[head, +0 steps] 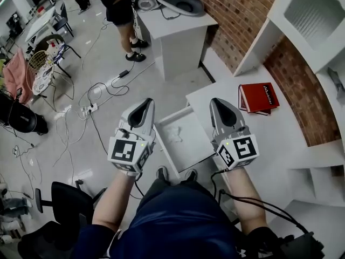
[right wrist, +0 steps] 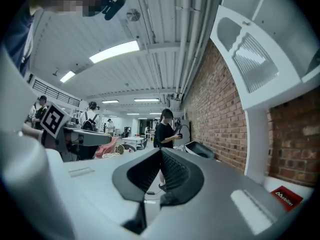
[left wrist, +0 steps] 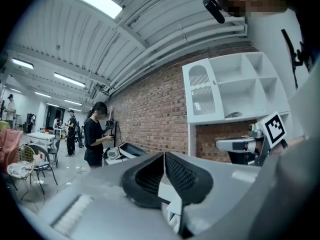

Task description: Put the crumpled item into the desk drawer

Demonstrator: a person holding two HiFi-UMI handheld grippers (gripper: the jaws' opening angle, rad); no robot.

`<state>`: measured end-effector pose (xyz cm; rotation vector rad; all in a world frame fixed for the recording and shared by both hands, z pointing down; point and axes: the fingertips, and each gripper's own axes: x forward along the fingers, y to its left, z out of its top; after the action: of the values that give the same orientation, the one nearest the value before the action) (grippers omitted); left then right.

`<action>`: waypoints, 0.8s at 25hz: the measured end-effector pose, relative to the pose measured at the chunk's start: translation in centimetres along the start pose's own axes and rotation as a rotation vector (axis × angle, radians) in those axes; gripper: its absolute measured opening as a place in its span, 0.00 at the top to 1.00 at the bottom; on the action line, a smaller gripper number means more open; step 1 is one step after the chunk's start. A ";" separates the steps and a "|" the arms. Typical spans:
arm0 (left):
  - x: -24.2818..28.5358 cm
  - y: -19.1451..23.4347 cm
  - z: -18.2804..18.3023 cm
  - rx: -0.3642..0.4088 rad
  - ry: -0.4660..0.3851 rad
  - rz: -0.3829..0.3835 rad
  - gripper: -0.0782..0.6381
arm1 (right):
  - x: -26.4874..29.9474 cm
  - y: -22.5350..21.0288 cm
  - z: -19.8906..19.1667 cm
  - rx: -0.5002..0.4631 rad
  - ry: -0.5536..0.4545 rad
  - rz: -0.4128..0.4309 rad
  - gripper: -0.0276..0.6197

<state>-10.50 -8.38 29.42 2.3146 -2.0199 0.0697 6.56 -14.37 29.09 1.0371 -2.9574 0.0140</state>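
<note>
A white desk drawer (head: 190, 151) stands pulled out below the white desk top (head: 253, 131). A small crumpled white item (head: 174, 136) lies inside it. My left gripper (head: 143, 106) hangs shut and empty above the drawer's left edge, its jaws together in the left gripper view (left wrist: 163, 157). My right gripper (head: 219, 104) is over the desk's front left corner, to the right of the drawer. Its jaws meet with nothing between them in the right gripper view (right wrist: 161, 152). Both grippers point away from me, level and well above the drawer.
A red book (head: 258, 97) lies on the desk near the brick wall (head: 242, 9). White shelves (head: 307, 20) rise at the right. A person (head: 119, 7) stands by a second white desk (head: 175, 34) at the back. Cables and a power strip (head: 86, 110) cross the floor, and a black chair (head: 67, 204) is at lower left.
</note>
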 end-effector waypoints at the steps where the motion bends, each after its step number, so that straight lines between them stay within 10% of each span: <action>1: 0.0 -0.3 0.5 -0.001 -0.009 -0.003 0.87 | -0.4 0.0 0.6 -0.014 -0.016 -0.008 0.95; 20: 1.4 -3.5 4.3 0.020 -0.117 -0.109 0.87 | -4.4 -1.7 3.4 -0.052 -0.080 -0.123 0.95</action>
<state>-6.93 -9.63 25.15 2.4909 -1.9474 -0.0523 11.04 -13.02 25.64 1.2386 -2.9396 -0.1069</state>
